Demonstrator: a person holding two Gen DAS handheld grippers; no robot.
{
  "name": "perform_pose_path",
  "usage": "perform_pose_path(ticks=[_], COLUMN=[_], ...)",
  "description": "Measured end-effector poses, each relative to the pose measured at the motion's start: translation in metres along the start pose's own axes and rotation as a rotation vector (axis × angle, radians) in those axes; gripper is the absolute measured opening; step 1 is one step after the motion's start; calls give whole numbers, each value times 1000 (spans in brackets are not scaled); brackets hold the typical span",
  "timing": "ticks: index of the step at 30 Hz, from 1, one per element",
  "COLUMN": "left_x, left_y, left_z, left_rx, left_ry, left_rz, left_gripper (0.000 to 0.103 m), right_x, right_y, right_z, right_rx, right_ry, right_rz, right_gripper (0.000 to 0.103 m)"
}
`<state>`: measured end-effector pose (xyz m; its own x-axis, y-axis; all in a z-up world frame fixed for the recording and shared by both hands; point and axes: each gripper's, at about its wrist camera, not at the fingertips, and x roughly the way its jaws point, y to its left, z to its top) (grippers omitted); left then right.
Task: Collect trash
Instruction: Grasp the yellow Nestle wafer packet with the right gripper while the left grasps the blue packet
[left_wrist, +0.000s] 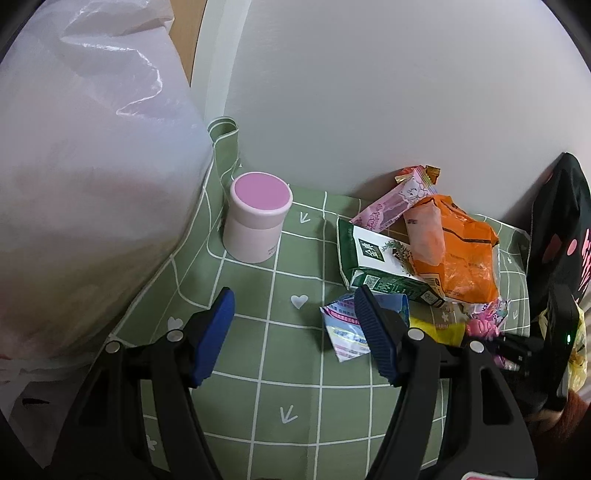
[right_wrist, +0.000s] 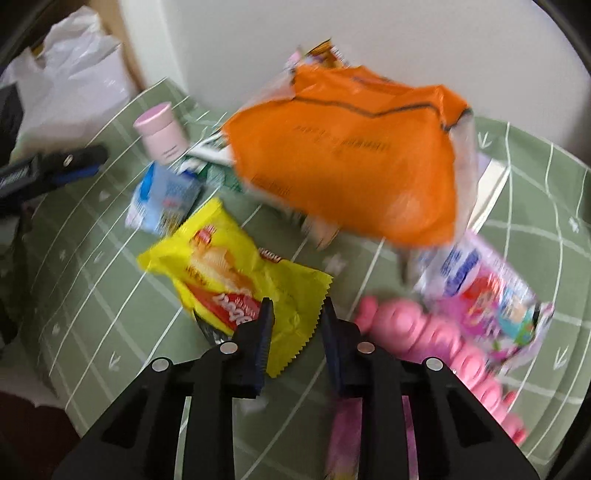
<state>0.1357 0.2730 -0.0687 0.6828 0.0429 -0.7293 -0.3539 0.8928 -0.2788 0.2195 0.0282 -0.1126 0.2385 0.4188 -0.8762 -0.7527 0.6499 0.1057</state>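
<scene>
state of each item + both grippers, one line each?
left gripper: open, empty, over the cloth
right gripper: open, around yellow wrapper's edge
yellow wrapper: crumpled, flat on cloth
orange bag: crumpled, atop the pile
pink jar: upright, lid on
white bag: beside the jar

plain white wall (left_wrist: 369, 92) behind; green grid-patterned tablecloth (left_wrist: 295, 369); wood strip (left_wrist: 183, 37) upper left.

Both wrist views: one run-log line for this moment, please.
left gripper open, empty | right gripper open over yellow chip bag | orange wrapper unpicked | white plastic bag left
</scene>
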Motion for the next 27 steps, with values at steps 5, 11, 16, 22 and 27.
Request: perform_pose_path(ticks=[5, 11, 16, 22, 27], left_x=[-1, 2, 4, 2, 1], left_y=[-6, -6, -4, -1, -2], left_z=[0, -3, -4, -5, -7], left_rx=[16, 19, 17, 14, 26], left_ry=[0, 13, 17, 22, 29], left_rz=[-12, -18, -16, -6, -6], left_gripper=[64, 64, 64, 64, 64], right_x=[-13, -33, -38, -5, 5], right_y=[6, 2, 14, 46, 30], right_z=[-21, -25, -13, -2, -5], right_rx=[6, 6, -132, -338, -282], right_ry=[25, -48, -86, -34, 16], right_rz=[48, 40, 132, 159, 143], right_gripper=[25, 33, 51, 51, 52])
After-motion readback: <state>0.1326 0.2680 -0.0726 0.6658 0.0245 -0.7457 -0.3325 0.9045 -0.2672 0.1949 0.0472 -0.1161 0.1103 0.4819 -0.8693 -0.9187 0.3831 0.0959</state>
